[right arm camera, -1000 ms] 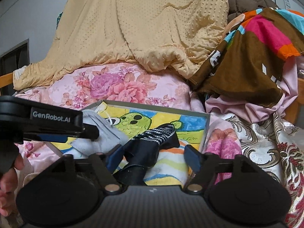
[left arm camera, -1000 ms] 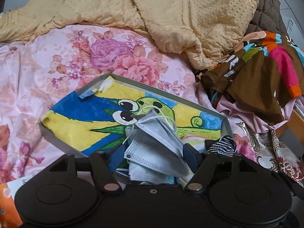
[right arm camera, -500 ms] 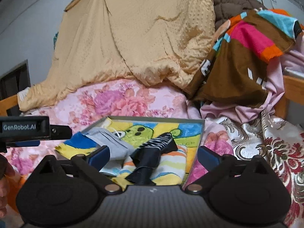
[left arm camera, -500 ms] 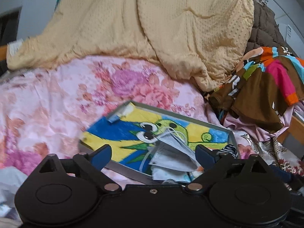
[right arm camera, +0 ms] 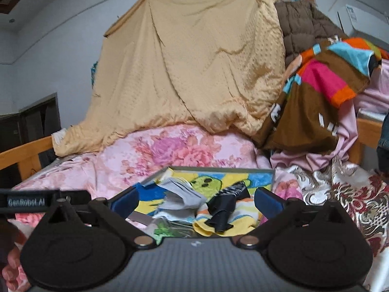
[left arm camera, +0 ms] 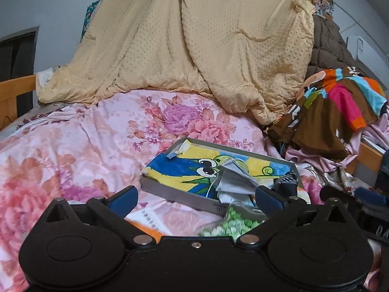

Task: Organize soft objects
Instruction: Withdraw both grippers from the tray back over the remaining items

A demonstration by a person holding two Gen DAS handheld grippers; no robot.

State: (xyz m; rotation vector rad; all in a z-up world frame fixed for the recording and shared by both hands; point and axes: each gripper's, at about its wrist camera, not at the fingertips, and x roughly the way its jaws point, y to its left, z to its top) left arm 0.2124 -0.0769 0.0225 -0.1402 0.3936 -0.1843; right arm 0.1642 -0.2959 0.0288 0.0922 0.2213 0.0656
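Pink floral bedsheet (left arm camera: pixel 102 146) carries a shallow tray (left arm camera: pixel 180 196) just ahead of both claws. Left gripper (left arm camera: pixel 194 198) and right gripper (right arm camera: pixel 195 200) are spread wide, holding nothing, probably freed after collecting; grey face mask (left arm camera: pixel 233 178) and dark sock (right arm camera: pixel 222 213) lie inside the tray.

The tray (left arm camera: pixel 181 196) has dull grey metal walls. The tan blanket (left arm camera: pixel 218 48) is soft dimpled cloth; the floral bedsheet (left arm camera: pixel 97 141) looks smooth, faintly shiny. The face mask (right arm camera: pixel 180 194) is matt pleated fabric.
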